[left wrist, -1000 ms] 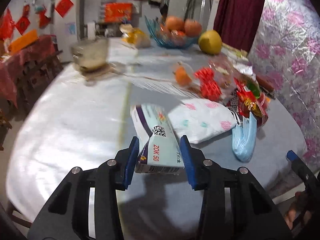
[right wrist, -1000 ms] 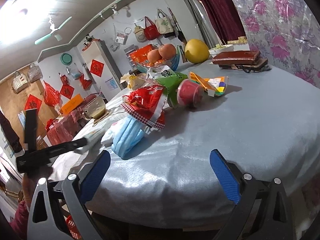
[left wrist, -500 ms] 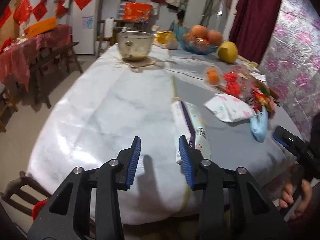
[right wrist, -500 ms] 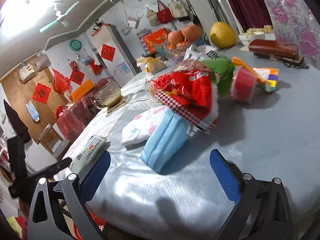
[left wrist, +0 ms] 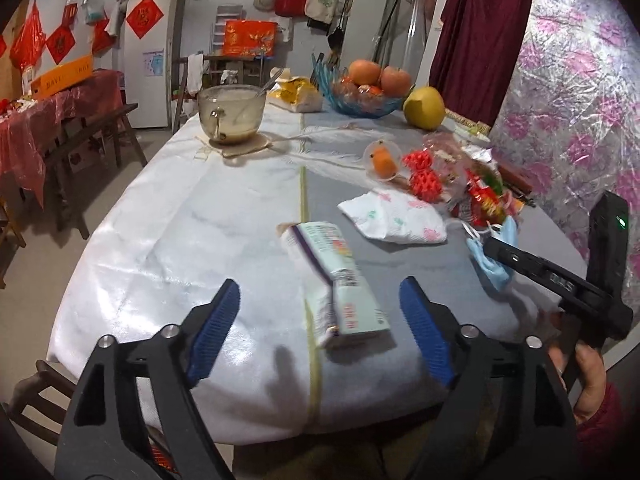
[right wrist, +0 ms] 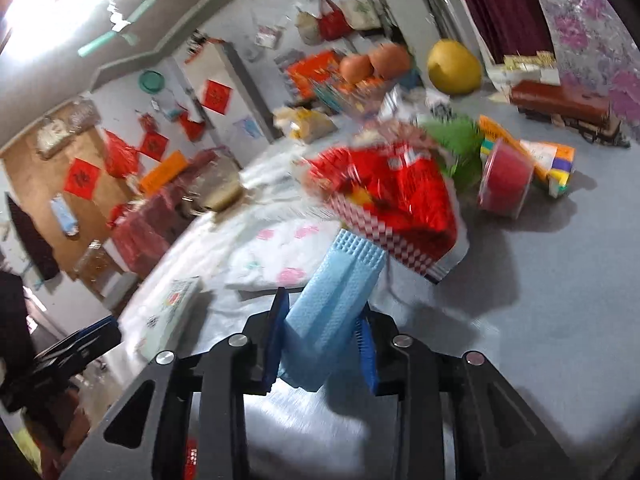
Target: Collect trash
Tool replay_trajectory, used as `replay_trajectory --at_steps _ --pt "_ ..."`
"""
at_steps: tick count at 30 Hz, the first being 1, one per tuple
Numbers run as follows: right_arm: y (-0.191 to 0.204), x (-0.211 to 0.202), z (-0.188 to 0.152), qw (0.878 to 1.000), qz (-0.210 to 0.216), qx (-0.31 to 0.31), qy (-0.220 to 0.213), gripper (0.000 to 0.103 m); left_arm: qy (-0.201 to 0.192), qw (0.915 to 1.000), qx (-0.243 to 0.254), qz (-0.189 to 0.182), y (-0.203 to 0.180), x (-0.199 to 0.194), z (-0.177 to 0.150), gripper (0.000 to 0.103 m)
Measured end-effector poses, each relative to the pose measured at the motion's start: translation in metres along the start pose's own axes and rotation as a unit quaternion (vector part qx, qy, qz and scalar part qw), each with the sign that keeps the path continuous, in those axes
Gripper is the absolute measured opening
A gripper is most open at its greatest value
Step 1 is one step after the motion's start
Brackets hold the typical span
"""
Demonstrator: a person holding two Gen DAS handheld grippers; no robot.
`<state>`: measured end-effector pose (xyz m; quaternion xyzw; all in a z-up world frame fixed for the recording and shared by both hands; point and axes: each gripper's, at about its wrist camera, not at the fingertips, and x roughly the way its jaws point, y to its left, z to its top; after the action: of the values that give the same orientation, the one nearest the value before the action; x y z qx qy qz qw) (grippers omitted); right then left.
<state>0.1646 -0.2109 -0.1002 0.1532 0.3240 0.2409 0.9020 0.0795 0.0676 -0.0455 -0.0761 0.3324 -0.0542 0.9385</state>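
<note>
Left wrist view: your left gripper (left wrist: 320, 328) stands released; its jaws have just been opening, and the pale green and white paper packet (left wrist: 336, 280) lies on the tabletop (left wrist: 160, 240) between the 2 blue pads, touched by neither. No bin or trash bag is visible, so treat this packet as set down, not collected. Further right lie a white crumpled wrapper with pink and green prints (left wrist: 396, 218), a heap of red and green snack wrappers (left wrist: 480, 196) and a light blue pleated face mask (left wrist: 492, 264), with the right gripper reaching in over the mask.

Right wrist view: your right gripper (right wrist: 320, 344) is clenched on the face mask (right wrist: 340, 296); its jaws have just been closing and both pads press the fabric. The mask appears to hang in the grip near the tabletop edge, though motion blur leaves contact with the surface uncertain. Judged from this, 1 item is in hand and most of the trash remains.

Surface and room: the tabletop carries a grey cloth and a glossy white cover, a glass bowl (left wrist: 232, 114), a blue fruit dish (left wrist: 360, 98) and a yellow pomelo (left wrist: 424, 106). Red paper decorations hang on the walls.
</note>
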Motion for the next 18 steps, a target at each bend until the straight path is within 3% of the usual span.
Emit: replay_trajectory --at_steps 3,9,12,13,18 --pt "0.007 -0.023 -0.004 0.999 0.017 -0.023 -0.015 0.033 0.002 0.9998 0.009 -0.016 -0.012 0.003 0.002 0.091" --pt "0.003 -0.061 -0.007 0.997 0.054 -0.015 -0.055 0.033 0.037 0.9985 0.037 0.017 -0.037 0.049 0.002 0.09" --pt "-0.005 -0.073 -0.003 0.996 0.055 -0.009 -0.07 0.034 0.049 0.9985 0.018 0.017 -0.03 0.064 0.003 0.064" --pt "-0.01 -0.074 -0.002 0.996 0.055 -0.002 -0.072 0.034 0.058 0.9983 0.008 0.006 -0.026 0.068 0.003 0.047" --pt "-0.024 -0.07 -0.003 0.995 0.069 0.029 -0.062 0.034 0.044 0.999 0.005 0.009 -0.018 0.059 0.0 0.043"
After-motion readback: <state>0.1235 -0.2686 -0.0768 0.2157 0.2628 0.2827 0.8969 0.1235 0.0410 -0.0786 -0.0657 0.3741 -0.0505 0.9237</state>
